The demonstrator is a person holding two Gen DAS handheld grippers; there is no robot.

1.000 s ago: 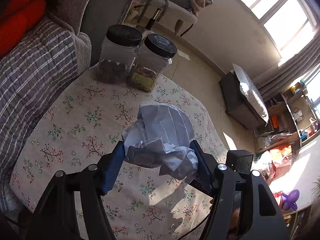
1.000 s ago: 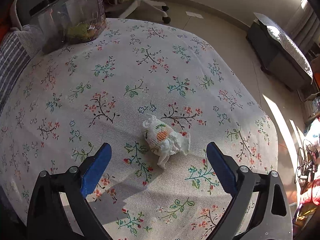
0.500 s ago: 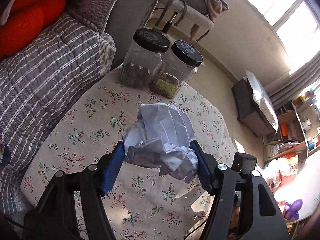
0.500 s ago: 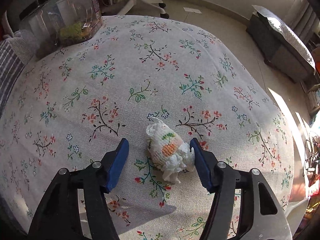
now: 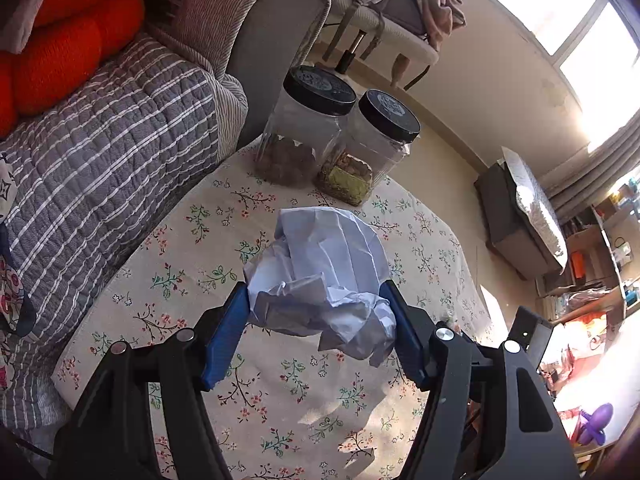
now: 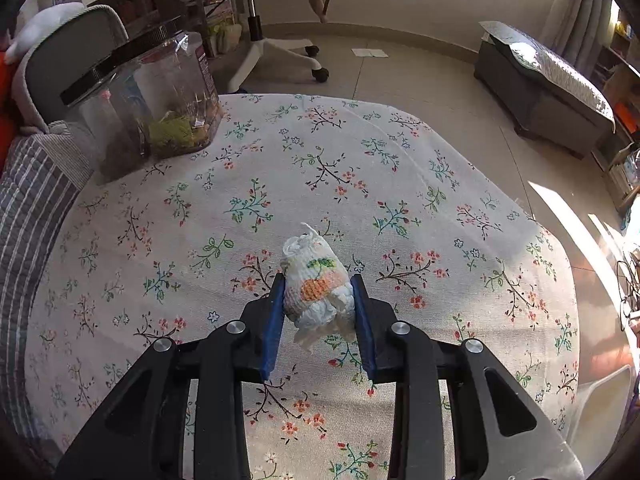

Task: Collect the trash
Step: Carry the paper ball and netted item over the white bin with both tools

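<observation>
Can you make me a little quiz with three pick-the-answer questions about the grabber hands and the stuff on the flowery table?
1. Where do the jars stand?
A. at the far edge of the flowery table, next to the sofa
B. on the floor
C. on the chair

2. What colour are the jar lids?
A. red
B. black
C. white

3. What is the right gripper doing?
A. hanging open with nothing in it
B. squeezing a jar
C. closed on the printed tissue wad

Answers: 1 A, both jars sit on the cloth beside the sofa arm. 2 B, both lids look black. 3 C, its blue pads press the wad's two sides, just as the left gripper pinches the crumpled paper.
</observation>
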